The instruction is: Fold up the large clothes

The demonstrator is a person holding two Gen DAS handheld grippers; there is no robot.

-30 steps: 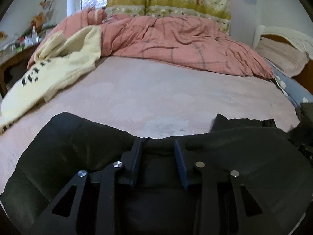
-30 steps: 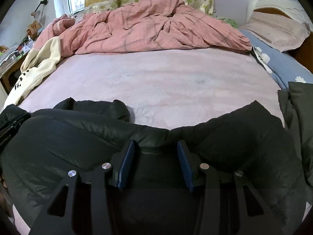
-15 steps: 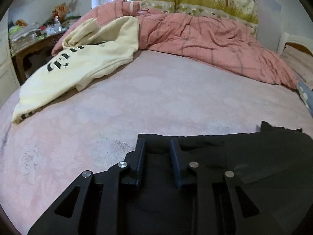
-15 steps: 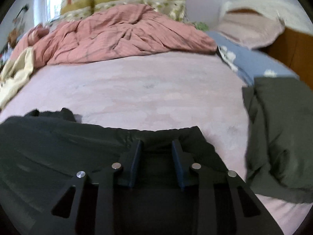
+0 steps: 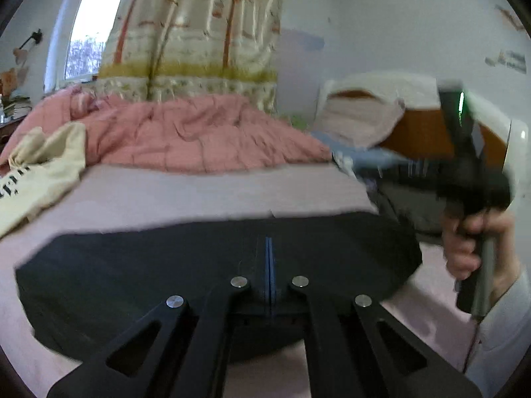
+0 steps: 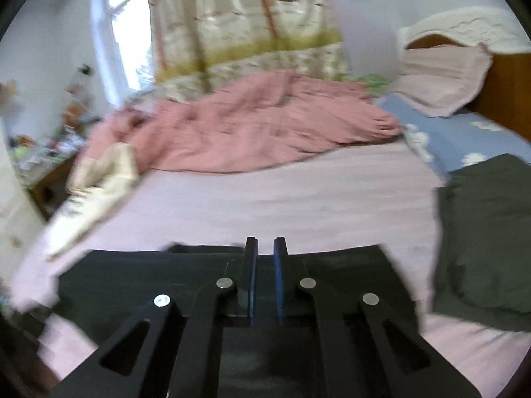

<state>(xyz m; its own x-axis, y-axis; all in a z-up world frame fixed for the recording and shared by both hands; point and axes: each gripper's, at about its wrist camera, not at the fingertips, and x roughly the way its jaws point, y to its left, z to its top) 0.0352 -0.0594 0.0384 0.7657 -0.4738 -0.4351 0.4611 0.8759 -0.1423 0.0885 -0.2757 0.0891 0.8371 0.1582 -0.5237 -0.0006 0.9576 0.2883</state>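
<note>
A black garment [image 5: 166, 265] lies folded flat on the pink bed sheet [image 5: 199, 195], just under my left gripper [image 5: 268, 242], whose fingers are pressed together with nothing between them. It also shows in the right wrist view [image 6: 149, 282], below my right gripper [image 6: 265, 243], whose fingers stand a small gap apart and hold nothing. In the left wrist view the right gripper [image 5: 464, 179] is raised at the right, held by a hand.
A crumpled pink quilt [image 5: 199, 136] lies at the back of the bed. A cream sweatshirt [image 5: 39, 172] lies at the left. A dark green folded garment [image 6: 488, 232] lies at the right, by a blue pillow [image 6: 458, 139]. A cluttered desk [image 6: 43, 156] stands left.
Both grippers have let go of the black garment and lifted, tilting up. The garment now lies flat on the sheet. The left fingers have shut; the right ones have narrowed.
</note>
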